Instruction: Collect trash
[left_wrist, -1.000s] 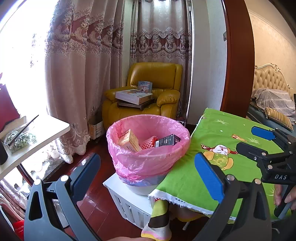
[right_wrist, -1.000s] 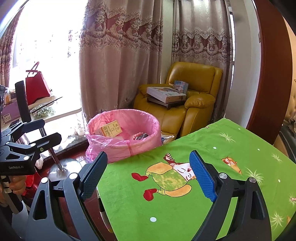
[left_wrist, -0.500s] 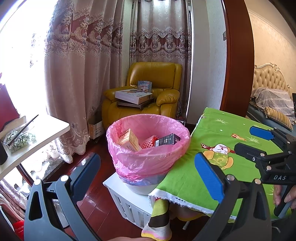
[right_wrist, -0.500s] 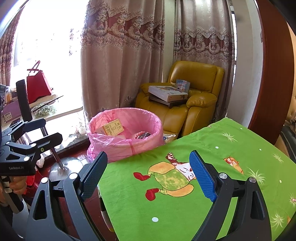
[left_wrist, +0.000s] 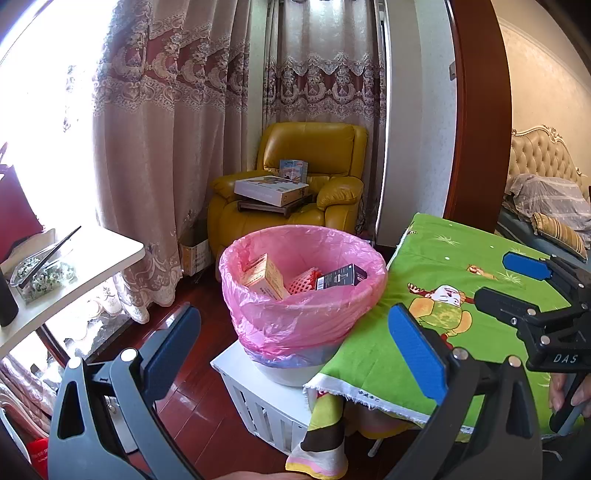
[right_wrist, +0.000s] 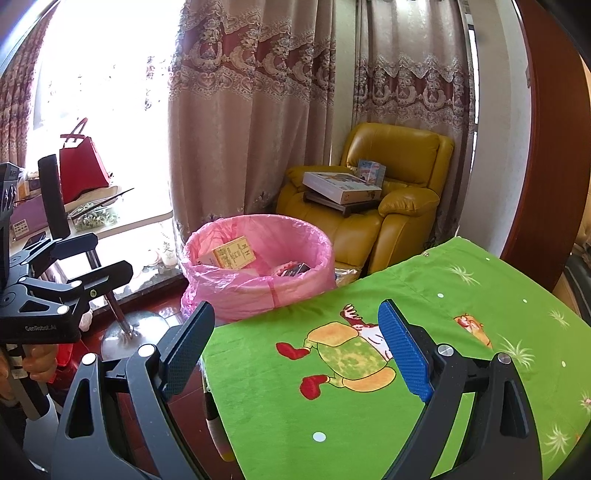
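Observation:
A bin lined with a pink bag (left_wrist: 303, 291) stands on a white crate (left_wrist: 266, 402) beside the table; it also shows in the right wrist view (right_wrist: 258, 269). Inside lie an orange box (left_wrist: 264, 277), a red mesh piece (left_wrist: 304, 280) and a dark box (left_wrist: 341, 277). My left gripper (left_wrist: 291, 354) is open and empty, held in front of the bin. My right gripper (right_wrist: 295, 350) is open and empty, above the green tablecloth (right_wrist: 406, 369). The right gripper also shows in the left wrist view (left_wrist: 517, 288), and the left gripper in the right wrist view (right_wrist: 81, 243).
A yellow armchair (left_wrist: 295, 195) with boxes on it stands behind the bin, by long curtains. A white side table (left_wrist: 74, 273) with a food container is at left. A red bag (right_wrist: 79, 166) sits near the window. A bed (left_wrist: 546, 206) lies at far right.
Both grippers stay open and empty. The right wrist view has drifted slightly, so the bin and table sit a little lower and nearer. The left view is nearly unchanged.

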